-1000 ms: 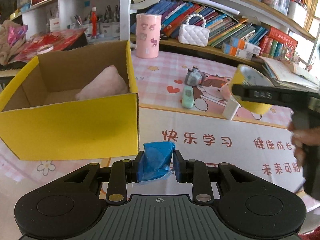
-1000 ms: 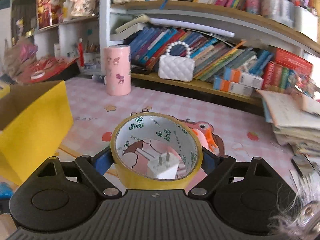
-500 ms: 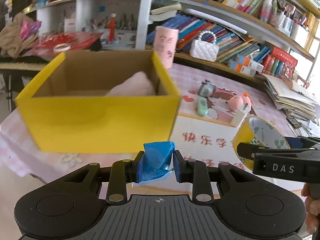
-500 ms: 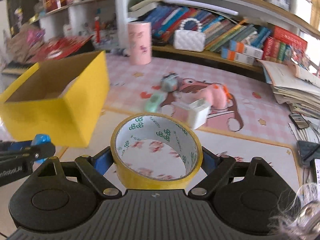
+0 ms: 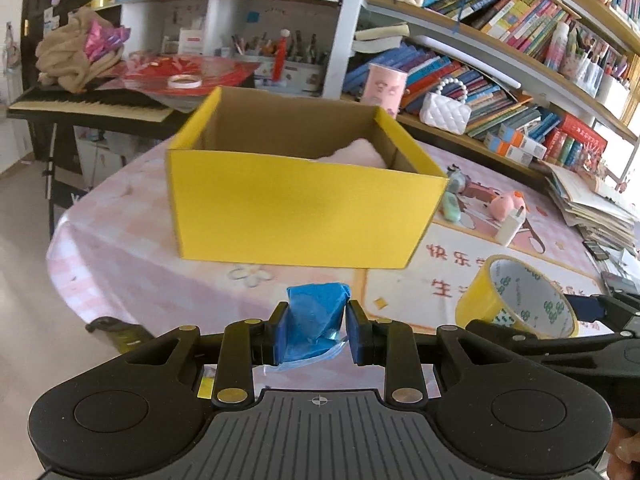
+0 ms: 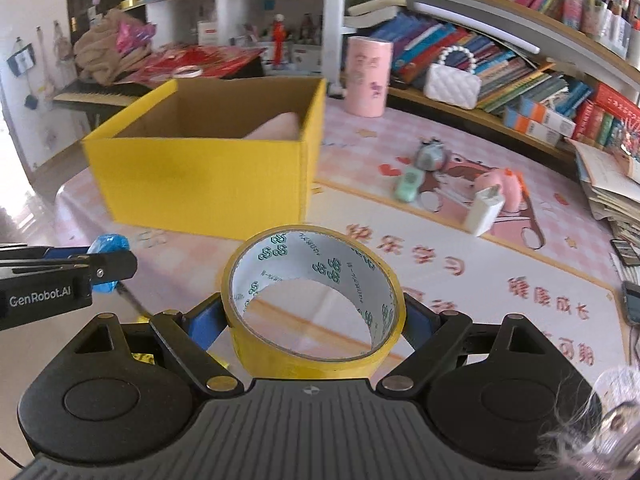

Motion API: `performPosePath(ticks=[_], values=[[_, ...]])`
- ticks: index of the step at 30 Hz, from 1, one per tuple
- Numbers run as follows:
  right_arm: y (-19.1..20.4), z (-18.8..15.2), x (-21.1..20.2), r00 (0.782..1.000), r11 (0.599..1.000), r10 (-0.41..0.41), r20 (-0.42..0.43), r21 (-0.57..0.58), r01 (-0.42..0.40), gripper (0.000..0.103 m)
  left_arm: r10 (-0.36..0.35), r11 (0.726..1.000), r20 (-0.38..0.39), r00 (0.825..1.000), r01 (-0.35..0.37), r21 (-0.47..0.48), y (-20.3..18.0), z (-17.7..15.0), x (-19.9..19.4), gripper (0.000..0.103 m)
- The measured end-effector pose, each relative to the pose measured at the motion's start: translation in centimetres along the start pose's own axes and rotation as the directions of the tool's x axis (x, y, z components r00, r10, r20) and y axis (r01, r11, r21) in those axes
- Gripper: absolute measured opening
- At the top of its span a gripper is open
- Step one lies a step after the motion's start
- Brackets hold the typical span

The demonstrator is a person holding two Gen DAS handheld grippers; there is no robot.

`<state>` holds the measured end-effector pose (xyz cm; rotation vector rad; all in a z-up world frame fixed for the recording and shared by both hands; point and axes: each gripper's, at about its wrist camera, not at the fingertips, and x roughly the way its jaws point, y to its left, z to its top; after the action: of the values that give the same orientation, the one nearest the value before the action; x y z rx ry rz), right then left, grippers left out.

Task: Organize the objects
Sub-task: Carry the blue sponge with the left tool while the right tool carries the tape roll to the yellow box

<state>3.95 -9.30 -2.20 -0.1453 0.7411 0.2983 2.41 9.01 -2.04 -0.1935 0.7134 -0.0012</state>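
Yellow box (image 5: 296, 216) (open top) holds 1 pink soft item (image 5: 358, 154).

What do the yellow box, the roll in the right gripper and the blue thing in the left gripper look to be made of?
Yellow box: cardboard, brown bare inside, matte yellow outside.
Tape roll: glossy yellow plastic tape on a printed white paper core.
Blue item: crinkled thin blue film or wrapper, slightly shiny; exact material unclear.
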Motion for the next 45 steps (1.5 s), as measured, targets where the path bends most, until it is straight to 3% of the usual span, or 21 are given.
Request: performPosePath(ticks=[18,35,40,45], values=[[7.3,-1.1,-1.5,0.998,0.998,0.06,0.023,-0.001,-0.06,0.088,0.03,0.999,0.047,0.998,-0.031,0.026,5.3,-0.7,-3.9,0.027],[8.5,-0.5,-1.9,0.998,0.999,0.04,0.053,-0.002,-0.04,0.088,0.022,0.998,0.057,0.998,-0.025,0.053,6.0,-0.5,-4.0,0.027],[8.0,0.9,-2.0,0.991,1.0,0.031,0.132,-0.002,-0.031,0.088,0.028,0.996,0.134,0.991,-0.038,0.079,5.8,1.4,-4.2,0.027],[7.7,3.4,-2.2,0.958,1.0,0.019,0.285,-0.019,-0.014,0.088,0.029,0.992,0.224,0.974,-0.054,0.11,5.1,4.8,-4.0,0.027]])
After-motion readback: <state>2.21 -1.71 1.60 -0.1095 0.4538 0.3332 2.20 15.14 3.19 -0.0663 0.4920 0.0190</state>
